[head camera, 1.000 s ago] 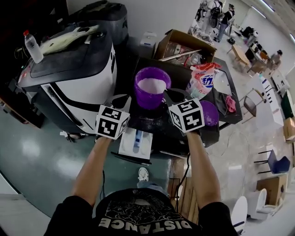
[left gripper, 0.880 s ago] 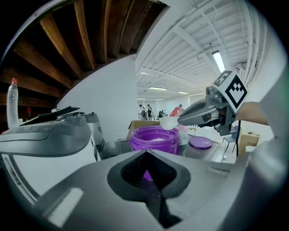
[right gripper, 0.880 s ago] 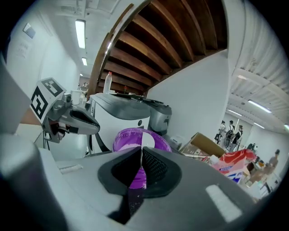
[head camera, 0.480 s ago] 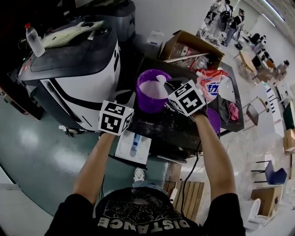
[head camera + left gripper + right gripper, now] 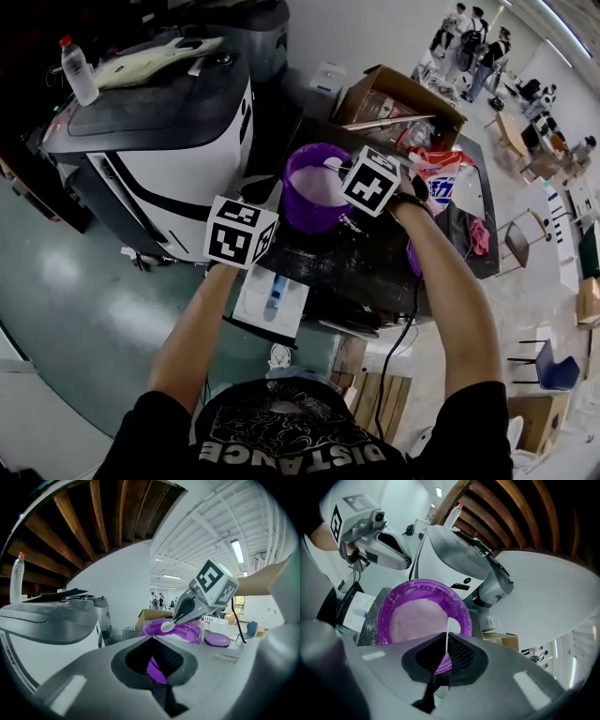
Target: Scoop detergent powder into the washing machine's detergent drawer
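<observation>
A purple tub [image 5: 298, 202] holding pale detergent powder [image 5: 415, 618] stands on the black table beside the washing machine [image 5: 159, 131]. My right gripper [image 5: 343, 170] is shut on a white spoon [image 5: 329, 161]. The spoon's bowl [image 5: 167, 626] hangs just above the tub's rim [image 5: 190, 631]. In the right gripper view the spoon handle [image 5: 447, 632] shows as a thin white line between the jaws. My left gripper [image 5: 257, 195] is shut and holds nothing, just left of the tub. The white detergent drawer [image 5: 272, 292] stands pulled open below it.
A red-and-blue detergent bag [image 5: 433, 169] stands right of the tub, with the purple lid [image 5: 217, 639] beside it. An open cardboard box [image 5: 398, 98] is behind the table and a pink cloth [image 5: 472, 234] lies at its right. A water bottle [image 5: 78, 70] stands on the machine.
My right gripper has moved forward and left from the table's front until the spoon is over the tub. The left gripper has barely shifted.
</observation>
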{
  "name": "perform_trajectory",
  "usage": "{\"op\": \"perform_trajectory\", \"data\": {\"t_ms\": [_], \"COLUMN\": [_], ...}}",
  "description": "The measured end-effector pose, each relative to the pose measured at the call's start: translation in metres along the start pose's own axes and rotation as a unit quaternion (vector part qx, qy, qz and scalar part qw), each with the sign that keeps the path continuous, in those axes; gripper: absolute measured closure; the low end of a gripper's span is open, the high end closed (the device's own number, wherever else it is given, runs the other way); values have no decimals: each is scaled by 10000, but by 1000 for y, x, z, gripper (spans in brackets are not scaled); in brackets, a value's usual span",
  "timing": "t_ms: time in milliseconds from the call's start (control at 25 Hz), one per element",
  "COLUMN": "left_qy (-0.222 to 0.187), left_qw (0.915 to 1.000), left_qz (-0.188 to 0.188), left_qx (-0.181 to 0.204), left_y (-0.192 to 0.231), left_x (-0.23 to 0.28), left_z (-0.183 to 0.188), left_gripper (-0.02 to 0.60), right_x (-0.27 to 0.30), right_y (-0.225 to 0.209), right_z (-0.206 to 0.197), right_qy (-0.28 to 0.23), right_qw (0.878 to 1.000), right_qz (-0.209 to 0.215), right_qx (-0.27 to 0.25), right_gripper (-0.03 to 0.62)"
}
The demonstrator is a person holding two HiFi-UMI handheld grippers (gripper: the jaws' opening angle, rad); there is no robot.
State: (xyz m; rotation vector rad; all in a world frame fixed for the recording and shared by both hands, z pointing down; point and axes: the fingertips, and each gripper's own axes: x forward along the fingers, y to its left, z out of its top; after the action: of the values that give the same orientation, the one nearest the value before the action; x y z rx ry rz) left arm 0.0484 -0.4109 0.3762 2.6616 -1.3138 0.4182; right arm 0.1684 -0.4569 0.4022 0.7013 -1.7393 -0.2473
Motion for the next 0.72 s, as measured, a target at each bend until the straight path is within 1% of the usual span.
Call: {"op": "perform_trajectory", "data": {"t_ms": [80,280,480,600,720], "left_qy": [-2,-22,-18,-9,-5], "left_qw": [10000,9999,9999,9999,9999], "left_qz": [23,98,122,146,168], "left_qx": [-4,6,36,33,40], "left_y": [1,4,5,7,7], "left_x": [0,-2,-3,-4,-5], "left_z": [0,-1,-2,-3,-3], "left_gripper": [575,575,575,575,575], "right_x": [7,21,33,37,38], "right_y": [0,2,7,8,10], "right_z": [1,-1,-8,-9,-16], "right_qy": [222,698,1276,1560,1898], "right_qw": [9993,9949,9841,9788,9712], "right_qz": [44,144,144,231,432], "right_qx": [-291,-712,-1228,-1307,-1372], "right_gripper": [559,559,559,559,559]}}
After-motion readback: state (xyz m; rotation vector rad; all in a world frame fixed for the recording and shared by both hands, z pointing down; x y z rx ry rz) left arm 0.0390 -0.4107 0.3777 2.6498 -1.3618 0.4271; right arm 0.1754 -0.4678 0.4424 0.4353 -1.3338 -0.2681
